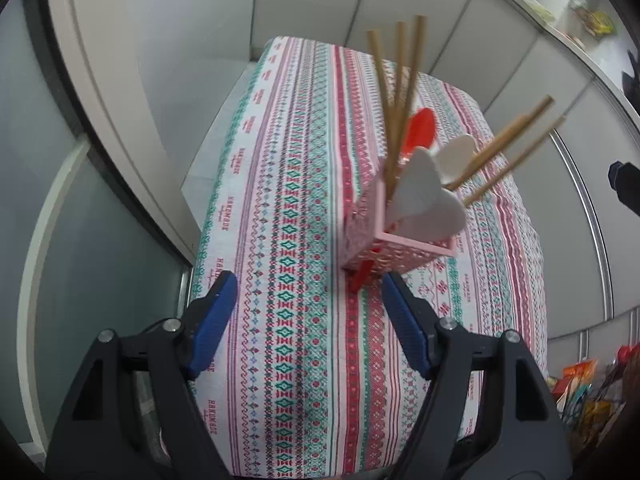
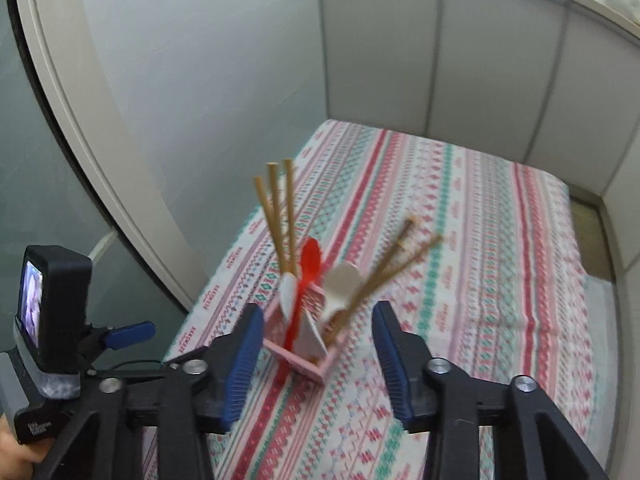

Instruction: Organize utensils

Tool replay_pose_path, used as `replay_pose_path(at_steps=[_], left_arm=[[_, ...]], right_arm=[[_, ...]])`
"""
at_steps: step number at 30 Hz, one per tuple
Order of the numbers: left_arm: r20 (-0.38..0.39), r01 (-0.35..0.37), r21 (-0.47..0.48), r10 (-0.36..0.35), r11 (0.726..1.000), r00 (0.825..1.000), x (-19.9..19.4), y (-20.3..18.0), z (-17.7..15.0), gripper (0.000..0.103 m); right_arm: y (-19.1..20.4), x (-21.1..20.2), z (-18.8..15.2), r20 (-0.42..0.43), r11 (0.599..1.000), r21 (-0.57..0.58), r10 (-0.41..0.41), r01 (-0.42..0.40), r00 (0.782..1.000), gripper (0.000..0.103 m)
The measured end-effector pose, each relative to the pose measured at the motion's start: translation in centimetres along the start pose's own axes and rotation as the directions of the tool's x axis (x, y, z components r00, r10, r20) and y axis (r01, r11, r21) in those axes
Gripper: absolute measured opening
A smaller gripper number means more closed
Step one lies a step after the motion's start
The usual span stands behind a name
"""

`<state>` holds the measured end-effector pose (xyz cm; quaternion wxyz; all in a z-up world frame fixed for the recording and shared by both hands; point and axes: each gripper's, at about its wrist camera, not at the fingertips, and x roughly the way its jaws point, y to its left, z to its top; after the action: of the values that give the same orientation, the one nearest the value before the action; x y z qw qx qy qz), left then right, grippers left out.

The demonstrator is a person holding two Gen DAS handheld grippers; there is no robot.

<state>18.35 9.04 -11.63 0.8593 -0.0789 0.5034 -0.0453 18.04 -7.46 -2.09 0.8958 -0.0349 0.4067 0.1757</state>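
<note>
A pink utensil holder (image 1: 394,254) (image 2: 310,358) stands on the patterned tablecloth. It holds several wooden chopsticks (image 1: 396,92) (image 2: 276,216), a red spoon (image 1: 420,130) (image 2: 310,264) and white spoons (image 1: 424,192) (image 2: 340,284). A red handle end pokes out at the holder's base (image 1: 360,280). My left gripper (image 1: 308,320) is open and empty, hovering just short of the holder. My right gripper (image 2: 314,364) is open and empty, with the holder seen between its blue pads. The left gripper also shows at the left of the right wrist view (image 2: 128,334).
The table (image 1: 288,200) (image 2: 480,260) sits in a corner against grey partition walls. A glass panel is at the left. Colourful packets (image 1: 592,392) lie beyond the table's right edge. A shelf with items runs along the top right.
</note>
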Motion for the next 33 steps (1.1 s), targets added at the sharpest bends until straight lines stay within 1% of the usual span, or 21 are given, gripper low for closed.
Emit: replay_pose_path(at_steps=[1, 3, 5, 8, 10, 12, 13, 16, 18, 21, 24, 29, 33], left_arm=[[0.009, -0.004, 0.015, 0.004, 1.000, 1.000, -0.5, -0.4, -0.2, 0.080], [0.039, -0.013, 0.048, 0.011, 0.999, 0.999, -1.7, -1.5, -0.8, 0.084], [0.066, -0.022, 0.081, 0.017, 0.996, 0.998, -3.1, -2.8, -1.5, 0.085], [0.082, -0.035, 0.110, 0.026, 0.993, 0.996, -4.9, -4.3, -2.5, 0.089], [0.098, -0.038, 0.129, 0.026, 0.991, 0.995, -6.2, -5.2, -3.2, 0.094], [0.127, -0.056, 0.149, 0.037, 0.987, 0.991, -7.5, -6.1, -3.9, 0.098], [0.153, -0.072, 0.160, 0.048, 0.985, 0.987, -8.4, -6.6, -4.4, 0.100], [0.203, -0.101, 0.175, 0.064, 0.979, 0.977, -10.3, -7.4, -5.4, 0.102], [0.218, -0.103, 0.180, 0.062, 0.978, 0.974, -11.1, -7.7, -5.8, 0.102], [0.241, -0.115, 0.188, 0.067, 0.975, 0.968, -12.3, -8.2, -6.6, 0.102], [0.274, -0.097, 0.171, 0.047, 0.981, 0.961, -13.5, -8.3, -7.3, 0.102], [0.336, -0.104, 0.138, 0.052, 0.985, 0.940, -15.1, -8.1, -8.1, 0.102], [0.359, -0.126, 0.126, 0.074, 0.984, 0.930, -15.2, -8.2, -8.3, 0.102]], right_arm=[[-0.6, -0.6, -0.6, 0.007, 1.000, 0.014, -0.010, 0.010, 1.000, 0.054], [-1.5, -1.7, -1.6, 0.018, 0.999, 0.033, -0.029, 0.028, 0.999, 0.063], [-2.5, -2.9, -2.8, 0.030, 0.997, 0.066, -0.048, 0.046, 0.998, 0.068], [-3.9, -4.5, -4.4, 0.046, 0.991, 0.119, -0.068, 0.062, 0.997, 0.077], [-4.5, -5.6, -5.4, 0.060, 0.985, 0.153, -0.090, 0.080, 0.994, 0.080], [-4.6, -6.7, -6.5, 0.071, 0.979, 0.174, -0.118, 0.104, 0.990, 0.087], [-4.5, -7.2, -7.0, 0.079, 0.978, 0.178, -0.123, 0.107, 0.989, 0.089], [-4.2, -8.7, -8.3, 0.104, 0.974, 0.189, -0.149, 0.127, 0.983, 0.096], [-4.2, -9.9, -9.2, 0.123, 0.967, 0.203, -0.180, 0.153, 0.976, 0.102], [-4.6, -11.4, -9.9, 0.128, 0.958, 0.220, -0.217, 0.185, 0.968, 0.102], [-4.5, -12.7, -10.5, 0.155, 0.949, 0.231, -0.252, 0.212, 0.955, 0.102], [-4.0, -14.2, -11.3, 0.196, 0.934, 0.236, -0.316, 0.269, 0.928, 0.102], [-3.5, -14.2, -11.4, 0.201, 0.940, 0.217, -0.306, 0.262, 0.931, 0.102]])
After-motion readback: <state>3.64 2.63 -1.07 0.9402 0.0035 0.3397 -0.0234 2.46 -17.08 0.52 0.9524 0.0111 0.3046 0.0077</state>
